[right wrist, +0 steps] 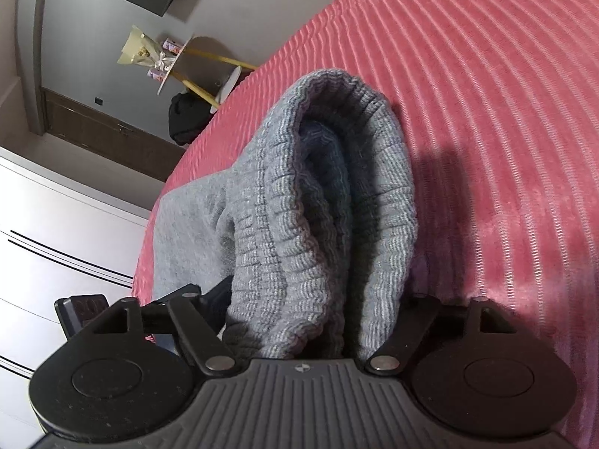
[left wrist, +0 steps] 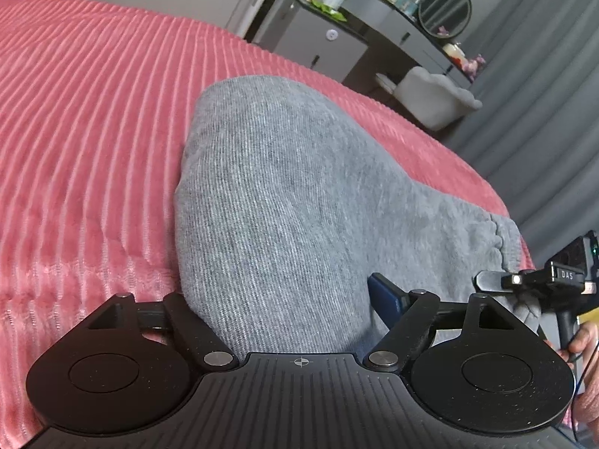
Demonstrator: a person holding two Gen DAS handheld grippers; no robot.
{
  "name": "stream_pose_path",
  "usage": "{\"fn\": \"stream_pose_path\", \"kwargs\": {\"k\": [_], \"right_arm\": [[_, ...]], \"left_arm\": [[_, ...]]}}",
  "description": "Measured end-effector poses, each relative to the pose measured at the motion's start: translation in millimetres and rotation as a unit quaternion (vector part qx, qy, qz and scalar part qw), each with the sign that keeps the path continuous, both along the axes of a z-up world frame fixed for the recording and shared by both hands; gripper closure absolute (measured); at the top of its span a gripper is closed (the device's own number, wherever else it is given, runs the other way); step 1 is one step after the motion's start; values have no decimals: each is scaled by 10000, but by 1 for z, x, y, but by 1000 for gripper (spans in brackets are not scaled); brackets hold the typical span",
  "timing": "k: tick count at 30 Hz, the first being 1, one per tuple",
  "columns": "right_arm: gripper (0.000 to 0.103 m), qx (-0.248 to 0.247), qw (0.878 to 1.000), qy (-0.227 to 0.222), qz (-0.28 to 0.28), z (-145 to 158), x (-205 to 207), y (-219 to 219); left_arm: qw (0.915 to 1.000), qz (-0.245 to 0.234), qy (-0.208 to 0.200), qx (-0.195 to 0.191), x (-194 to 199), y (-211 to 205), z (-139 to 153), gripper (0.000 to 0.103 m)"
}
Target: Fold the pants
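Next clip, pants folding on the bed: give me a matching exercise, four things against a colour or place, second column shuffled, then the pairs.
Things:
1. pants
2. bedspread
3. round mirror
4. ribbed waistband

Descriptions:
A. pink, ridged in stripes
B. bunched between the right gripper's jaws
C. standing on the dark dresser beyond the bed
D. grey, lying folded on the bed

Pairs: 1-D, 2-A, 3-C, 4-B

A pink ribbed bedspread (left wrist: 93, 131) covers the bed. Beyond it stand a grey dresser (left wrist: 318, 43) carrying bottles, a round mirror (left wrist: 444, 9), a white upholstered chair (left wrist: 434, 99) and grey curtains (left wrist: 543, 93).
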State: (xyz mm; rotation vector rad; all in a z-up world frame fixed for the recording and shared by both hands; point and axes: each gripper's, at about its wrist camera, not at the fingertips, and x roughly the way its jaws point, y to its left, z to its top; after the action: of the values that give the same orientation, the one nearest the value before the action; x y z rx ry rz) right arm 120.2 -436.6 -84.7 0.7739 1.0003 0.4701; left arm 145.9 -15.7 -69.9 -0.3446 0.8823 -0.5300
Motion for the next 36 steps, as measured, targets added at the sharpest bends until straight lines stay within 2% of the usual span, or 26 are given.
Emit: {"fn": "stream_pose_path", "kwargs": {"k": [3, 5, 7, 8, 10, 15, 20, 25, 27, 29, 30, 31, 32, 34, 36], "right_arm": [[22, -106, 9999, 24, 1, 4, 1, 6], [23, -200, 9998, 23, -13, 7, 2, 9], [39, -539, 9985, -19, -34, 13, -1, 17], [41, -702, 9975, -68, -33, 15, -3, 21], [47, -901, 9958, -174, -29, 22, -7, 28], [50, -1171, 9920, -464, -34, 50, -9, 48], [51, -1060, 9909, -834, -49, 84, 10, 57], [51, -1111, 9876, -1074, -271, 104, 47, 59], [51, -1131, 9864, -1146, -326, 107, 61, 60], [45, -1125, 9867, -1078, -462, 103, 76, 58], [34, -1207, 9861, -956, -617, 99, 80, 56], [29, -1314, 9845, -794, -847, 94, 82, 50], [28, -1496, 9793, -658, -1199, 92, 79, 43], [28, -1712, 9706, -491, -1619, 90, 64, 32], [28, -1428, 9705, -427, -1893, 89, 36, 24]], "left_arm": [[10000, -10, -77, -34, -3, 4, 0, 30], [9998, 12, -60, -174, -4, 10, -1, 38], [9994, 85, -56, -341, -5, 18, -1, 46], [9990, 107, -71, -417, -6, 20, -1, 51], [9984, 149, -44, -549, -6, 24, 2, 54], [9948, 234, -9, -996, -3, 38, 11, 62], [9945, 272, -292, -965, 11, 39, 35, 66], [9947, 323, -704, -682, 35, 32, 63, 66], [9951, 406, -734, -525, 46, 29, 66, 64], [9959, 747, -448, -260, 57, 30, 58, 56], [9957, 876, -290, -104, 59, 32, 53, 56], [9951, 977, -135, 76, 58, 35, 47, 55], [9943, 1045, -59, 218, 53, 39, 43, 54], [9911, 1229, -370, 348, 26, 50, 42, 47], [9866, 1469, -537, 469, -2, 58, 47, 48]]}}
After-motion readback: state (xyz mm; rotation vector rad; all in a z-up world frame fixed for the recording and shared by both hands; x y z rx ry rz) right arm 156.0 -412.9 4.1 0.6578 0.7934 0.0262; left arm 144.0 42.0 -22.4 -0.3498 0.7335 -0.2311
